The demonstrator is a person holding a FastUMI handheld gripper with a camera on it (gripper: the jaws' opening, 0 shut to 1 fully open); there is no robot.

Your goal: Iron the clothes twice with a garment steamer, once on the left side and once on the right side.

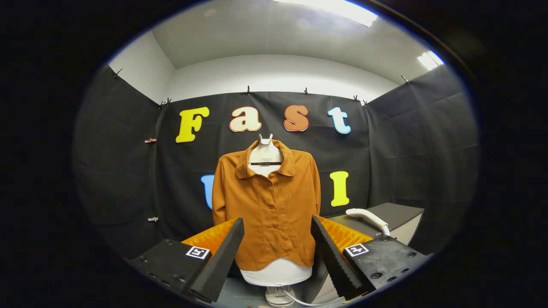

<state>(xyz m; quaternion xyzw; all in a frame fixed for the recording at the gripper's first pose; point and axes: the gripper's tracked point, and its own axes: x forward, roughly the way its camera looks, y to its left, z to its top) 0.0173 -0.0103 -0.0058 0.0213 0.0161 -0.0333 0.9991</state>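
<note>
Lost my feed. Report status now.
Gripper open, fingers empty. Steamer untouched on the grey stand, beyond the right finger. Orange shirt hanging on the mannequin ahead. Nothing in the way.

recording booth | black cloth walls | shirt on mannequin

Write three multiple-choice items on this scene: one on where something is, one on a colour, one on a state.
1. Where does the steamer lie?
A. on the dark box beside the shirt
B. on the floor
C. between the fingers

2. What colour is the shirt?
A. blue
B. brown-orange
C. green

3. How is the hand-held gripper?
A. shut on the steamer
B. shut on the shirt
C. open, holding nothing

Answers: 1 A, the white steamer rests on the box. 2 B, its cloth shows that colour. 3 C, the fingers stand apart, the shirt beyond them.
</note>
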